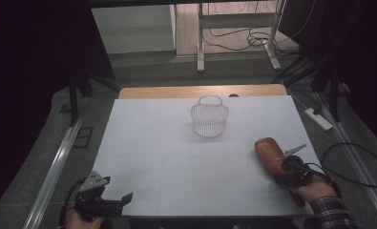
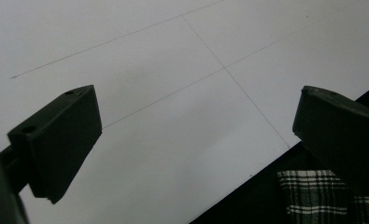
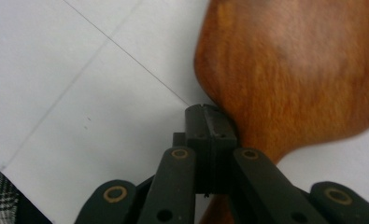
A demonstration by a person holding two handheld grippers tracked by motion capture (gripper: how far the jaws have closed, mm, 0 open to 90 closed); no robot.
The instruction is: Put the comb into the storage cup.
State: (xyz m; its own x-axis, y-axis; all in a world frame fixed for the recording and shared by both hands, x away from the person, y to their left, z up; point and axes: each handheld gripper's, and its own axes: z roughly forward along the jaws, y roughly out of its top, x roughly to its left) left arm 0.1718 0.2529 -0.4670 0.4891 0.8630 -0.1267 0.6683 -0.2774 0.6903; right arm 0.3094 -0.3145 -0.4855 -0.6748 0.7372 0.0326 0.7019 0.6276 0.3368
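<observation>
A brown wooden paddle-shaped piece point(image 1: 268, 151) lies on the white table mat point(image 1: 152, 143) at the right, its handle running toward the person. My right gripper point(image 1: 286, 168) sits over the neck of that piece. In the right gripper view its jaws are shut point(image 3: 209, 122), pads pressed together right against the edge of the wood point(image 3: 299, 74), with nothing visible between them. A white wire basket point(image 1: 209, 117) stands upright at the middle back. My left gripper point(image 1: 118, 192) hovers at the front left corner, open point(image 2: 196, 135) over bare mat.
A strip of wooden tabletop point(image 1: 176, 91) shows behind the mat. Beyond it are desk legs and cables on the floor, with a power strip point(image 1: 319, 119) to the right. A plaid sleeve point(image 1: 334, 212) comes in at the bottom right.
</observation>
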